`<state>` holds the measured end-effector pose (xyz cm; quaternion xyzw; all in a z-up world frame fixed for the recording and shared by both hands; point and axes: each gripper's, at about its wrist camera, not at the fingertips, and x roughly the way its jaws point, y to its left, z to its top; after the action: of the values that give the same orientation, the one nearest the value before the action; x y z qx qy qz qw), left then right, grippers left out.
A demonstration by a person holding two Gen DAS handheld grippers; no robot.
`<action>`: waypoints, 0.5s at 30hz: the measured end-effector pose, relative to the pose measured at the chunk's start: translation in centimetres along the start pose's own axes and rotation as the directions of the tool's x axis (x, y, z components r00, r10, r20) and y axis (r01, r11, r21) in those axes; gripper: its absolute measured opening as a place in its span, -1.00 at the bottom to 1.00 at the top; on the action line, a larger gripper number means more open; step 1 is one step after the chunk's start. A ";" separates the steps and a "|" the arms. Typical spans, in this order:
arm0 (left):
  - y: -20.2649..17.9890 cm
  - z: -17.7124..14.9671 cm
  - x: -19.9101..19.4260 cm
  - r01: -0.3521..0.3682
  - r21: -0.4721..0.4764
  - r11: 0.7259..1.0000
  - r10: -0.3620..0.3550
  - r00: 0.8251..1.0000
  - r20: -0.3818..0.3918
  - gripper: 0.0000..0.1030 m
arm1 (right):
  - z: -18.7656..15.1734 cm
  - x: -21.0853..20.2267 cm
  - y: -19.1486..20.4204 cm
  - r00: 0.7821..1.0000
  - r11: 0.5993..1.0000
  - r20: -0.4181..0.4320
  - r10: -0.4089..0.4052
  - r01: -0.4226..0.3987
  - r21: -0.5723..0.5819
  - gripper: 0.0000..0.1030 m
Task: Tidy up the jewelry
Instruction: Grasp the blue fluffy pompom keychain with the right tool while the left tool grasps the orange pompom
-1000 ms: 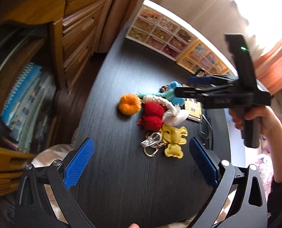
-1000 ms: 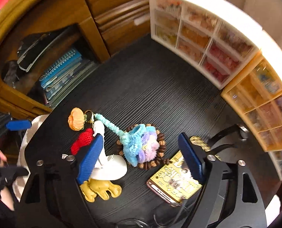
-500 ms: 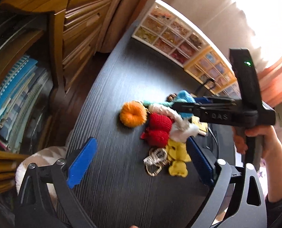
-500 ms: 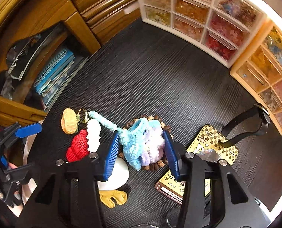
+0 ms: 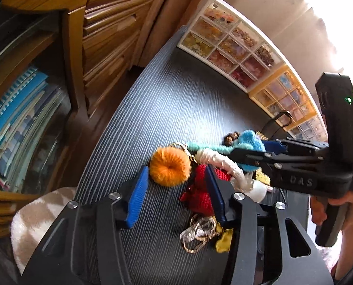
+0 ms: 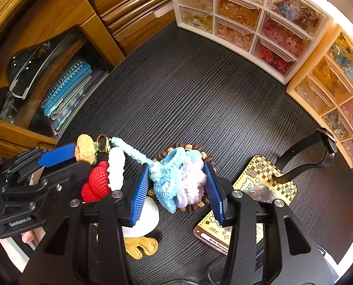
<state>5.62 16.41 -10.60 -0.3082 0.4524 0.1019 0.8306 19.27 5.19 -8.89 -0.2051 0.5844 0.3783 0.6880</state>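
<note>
A heap of charms lies on the dark table (image 6: 200,90). My right gripper (image 6: 178,187) is shut on the fluffy blue and lilac charm (image 6: 176,178), which sits on a brown bead bracelet (image 6: 195,147); its teal cord (image 6: 129,149) runs to a gold clasp. My left gripper (image 5: 176,187) is half closed around the orange pompom (image 5: 170,168), its pads beside it; contact is unclear. A red knitted charm (image 5: 200,197), a white duck charm (image 6: 143,218) and a yellow tag (image 6: 255,190) lie alongside.
A white drawer organizer (image 6: 243,11) and an orange one (image 6: 333,80) with beads stand at the table's back. A wooden cabinet (image 5: 105,35) with books stands left. Silver key rings (image 5: 197,232) and a black strap (image 6: 304,159) lie on the table.
Both grippers moved down to the heap and narrowed. The right closed on the fluffy blue charm; the left came around the orange pompom.
</note>
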 end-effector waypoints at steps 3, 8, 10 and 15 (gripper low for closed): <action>0.1 0.2 0.2 -0.024 0.000 1.000 0.024 0.999 0.024 -0.32 | -0.1 -0.1 0.0 1.000 1.000 0.004 -0.008 0.008 0.005 -0.12; -0.3 0.1 0.7 -0.001 0.024 1.000 0.000 0.999 0.034 -0.33 | -0.2 -0.1 -0.2 1.000 0.999 0.015 -0.021 0.020 0.048 -0.12; -0.3 0.1 0.7 0.004 0.018 1.000 -0.004 1.000 0.029 -0.33 | -0.3 -0.1 -0.1 0.999 0.998 0.018 -0.027 0.026 0.054 -0.12; -0.3 0.0 0.5 0.001 0.013 1.000 -0.002 1.000 0.020 -0.33 | -0.3 0.1 0.1 0.999 0.997 0.017 -0.051 0.050 0.052 -0.12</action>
<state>6.09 16.10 -10.87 -0.3019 0.4446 0.1014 0.8372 18.98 5.04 -9.08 -0.1986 0.5824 0.3473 0.7076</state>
